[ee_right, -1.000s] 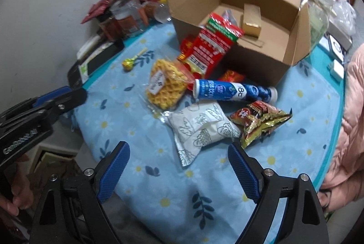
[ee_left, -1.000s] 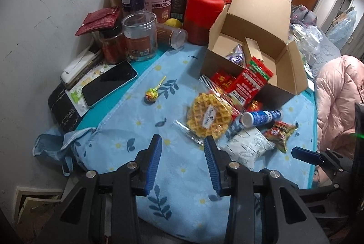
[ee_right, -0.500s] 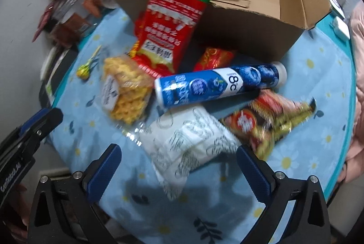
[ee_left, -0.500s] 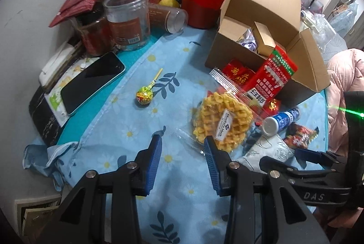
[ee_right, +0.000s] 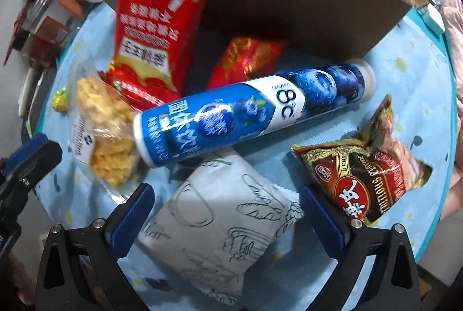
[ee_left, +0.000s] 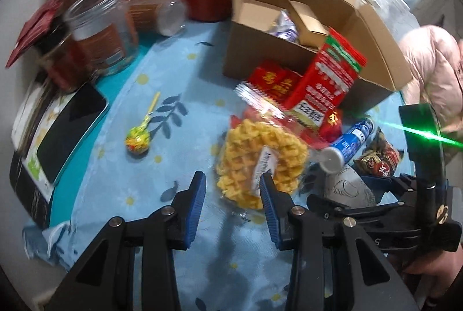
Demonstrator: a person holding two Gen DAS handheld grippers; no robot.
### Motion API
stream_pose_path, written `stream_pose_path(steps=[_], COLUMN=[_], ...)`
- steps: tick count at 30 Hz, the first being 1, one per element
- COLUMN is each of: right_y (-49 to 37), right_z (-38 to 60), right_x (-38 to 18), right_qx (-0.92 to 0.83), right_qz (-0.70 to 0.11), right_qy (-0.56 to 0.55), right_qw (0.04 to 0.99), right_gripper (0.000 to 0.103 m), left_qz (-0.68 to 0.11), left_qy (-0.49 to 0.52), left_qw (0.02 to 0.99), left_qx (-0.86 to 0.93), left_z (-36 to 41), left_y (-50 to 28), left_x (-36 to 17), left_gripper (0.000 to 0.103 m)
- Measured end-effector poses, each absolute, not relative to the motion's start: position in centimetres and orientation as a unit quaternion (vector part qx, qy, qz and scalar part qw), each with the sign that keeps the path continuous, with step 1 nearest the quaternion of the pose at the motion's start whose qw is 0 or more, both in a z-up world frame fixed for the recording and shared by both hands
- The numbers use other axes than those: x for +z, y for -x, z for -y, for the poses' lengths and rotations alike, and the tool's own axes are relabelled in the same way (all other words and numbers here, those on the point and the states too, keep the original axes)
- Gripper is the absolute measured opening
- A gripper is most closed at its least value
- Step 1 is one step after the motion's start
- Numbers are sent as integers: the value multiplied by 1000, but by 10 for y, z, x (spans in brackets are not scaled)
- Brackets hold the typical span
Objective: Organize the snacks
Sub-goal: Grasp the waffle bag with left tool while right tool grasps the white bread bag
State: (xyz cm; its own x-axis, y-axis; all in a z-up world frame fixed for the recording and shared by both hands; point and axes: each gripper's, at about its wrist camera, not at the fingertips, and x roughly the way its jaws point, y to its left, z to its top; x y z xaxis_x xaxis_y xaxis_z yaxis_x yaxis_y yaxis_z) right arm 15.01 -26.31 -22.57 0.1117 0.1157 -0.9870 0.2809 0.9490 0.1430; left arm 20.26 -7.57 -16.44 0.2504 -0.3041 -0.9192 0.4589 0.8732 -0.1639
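The open brown cardboard box point(ee_right: 303, 7) fills the frame's top. Lower centre, the white printed pillow-shaped snack pouch point(ee_right: 228, 227) lies between the right gripper point(ee_right: 227, 214)'s wide-spread jaws, long axis diagonal, untouched. The left gripper point(ee_left: 233, 201), narrowly parted, empty, hovers above the wrapped yellow waffle point(ee_left: 260, 160).

- Black phone point(ee_left: 68, 122) lying flat at left edge, screen off
- Pink puffy jacket point(ee_left: 434, 65) at far right
- Blue daisy-print tablecloth point(ee_left: 121, 166) spread across the middle

Dim indoor light, motion blur throughout, strong fisheye bending at edges.
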Motion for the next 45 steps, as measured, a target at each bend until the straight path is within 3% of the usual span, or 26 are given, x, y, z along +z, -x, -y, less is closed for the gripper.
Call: stream_pose_path(steps=[2,3,5,7,28,31,33,36,40,45], right_y=[-148,-147,-146,-143,-153,-153,-152,-149,-145,-134], right_z=[266,268,270,271,265,262,259,258,252,238], right_x=[-229,-229,-230,-229,-232,-230,-227,-223,-220,-218], right_qx=[-54,-51,-48,-45,-38,-40,-42,-48,-40,-20], right_qz=[-667,-666,-667,-668,-673,-676,-674,-671,-668,-667], right_qy=[-150,-149,-146,-145,-137,-118,-109,-95,-76,-66], right_qw=[727,729,729,729,726,726,729,734,739,742], right_gripper=[102,102,102,102,102,96,85,73,65,62], left_qz=[-561,-563,-565,-559,-614,-616,-620,-622,-631,-642], left_qy=[-80,-84,-87,-84,-80,-78,-77,-95,-92,-79], left_qw=[785,782,778,777,738,743,742,740,734,730], left_qx=[-250,-253,-261,-276,-268,-250,-245,-239,-232,-222], left_z=[82,84,89,91,111,108,106,107,103,84], left_y=[-204,-205,-208,-210,-243,-241,-238,-223,-209,-194], left_x=[-166,-167,-170,-170,-221,-220,-220,-219,-218,-215], left_gripper=[40,45,92,98,98,98,98,87,79,78])
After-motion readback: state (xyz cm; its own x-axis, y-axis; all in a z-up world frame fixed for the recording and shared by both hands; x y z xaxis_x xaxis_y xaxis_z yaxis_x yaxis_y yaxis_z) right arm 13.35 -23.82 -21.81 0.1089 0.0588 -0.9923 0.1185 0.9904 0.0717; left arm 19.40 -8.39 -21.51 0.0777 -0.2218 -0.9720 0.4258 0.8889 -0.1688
